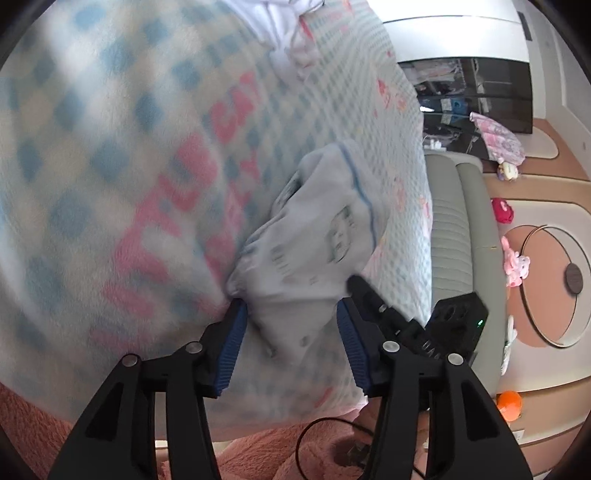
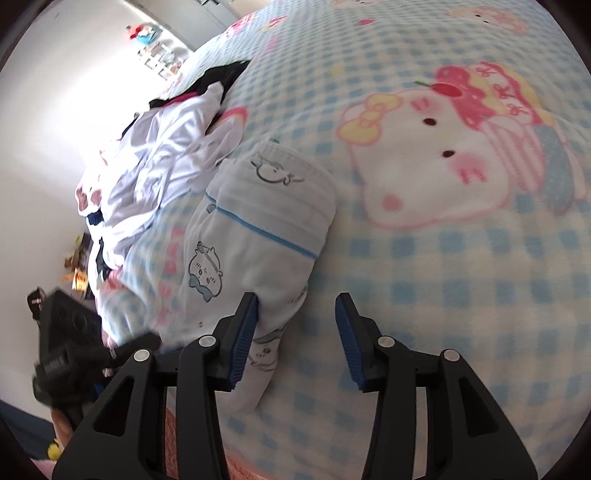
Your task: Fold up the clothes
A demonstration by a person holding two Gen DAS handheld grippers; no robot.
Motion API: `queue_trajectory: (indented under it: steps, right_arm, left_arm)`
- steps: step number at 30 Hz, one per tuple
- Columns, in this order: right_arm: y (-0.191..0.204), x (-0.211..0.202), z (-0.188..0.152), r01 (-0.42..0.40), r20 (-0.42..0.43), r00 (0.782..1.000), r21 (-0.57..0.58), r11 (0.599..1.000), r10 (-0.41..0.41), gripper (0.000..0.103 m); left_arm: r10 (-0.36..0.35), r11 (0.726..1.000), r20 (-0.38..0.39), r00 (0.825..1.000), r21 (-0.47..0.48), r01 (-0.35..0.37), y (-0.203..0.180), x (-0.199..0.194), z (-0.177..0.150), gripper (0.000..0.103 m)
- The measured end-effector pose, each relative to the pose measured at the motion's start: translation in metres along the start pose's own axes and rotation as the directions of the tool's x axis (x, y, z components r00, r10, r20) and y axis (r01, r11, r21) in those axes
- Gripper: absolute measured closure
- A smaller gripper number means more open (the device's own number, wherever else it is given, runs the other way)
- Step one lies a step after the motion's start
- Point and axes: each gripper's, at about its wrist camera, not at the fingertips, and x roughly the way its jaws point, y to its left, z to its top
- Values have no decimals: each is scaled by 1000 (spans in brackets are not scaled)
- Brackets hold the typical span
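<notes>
**Release after the fold**

Left wrist view: left gripper (image 1: 291, 336) with jaws parted over the near end of the pale blue garment (image 1: 317, 236), pads not pressing it. Garment bunched, lying on the checked blanket (image 1: 110, 155).

Right wrist view: right gripper (image 2: 295, 332) with jaws apart, left pad touching the garment's near edge, nothing clamped. Garment folded, beside the white clothes pile (image 2: 159, 155). Likely next: pulling clear, then taking a piece from that pile.

Blanket print (image 1: 192, 177) motion-blurred, lettering unreadable; white clothes pile (image 1: 280, 22) cut off by top edge.
</notes>
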Motion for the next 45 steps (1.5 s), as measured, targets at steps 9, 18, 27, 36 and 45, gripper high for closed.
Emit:
queue_trajectory:
  steps: [9, 18, 27, 36, 45]
  right_arm:
    - [-5, 23, 17, 16, 0, 1000, 36, 999, -16, 55]
    - [36, -7, -6, -13, 44, 999, -137, 990, 20, 92]
    - [15, -22, -11, 124, 75, 990, -108, 986, -116, 75]
    - [46, 6, 2, 140, 51, 990, -287, 948, -131, 65]
    - [12, 23, 12, 193, 34, 981, -203, 960, -190, 65]
  left_arm:
    - [99, 991, 2, 995, 92, -99, -11, 18, 8, 70]
    - [293, 853, 202, 935, 386, -351, -69, -20, 41, 90]
    - [185, 932, 74, 980, 301, -199, -31, -23, 58, 64]
    - [349, 872, 92, 933, 333, -359, -33, 27, 28, 65]
    - [339, 883, 71, 938, 321, -344, -20, 25, 35, 76]
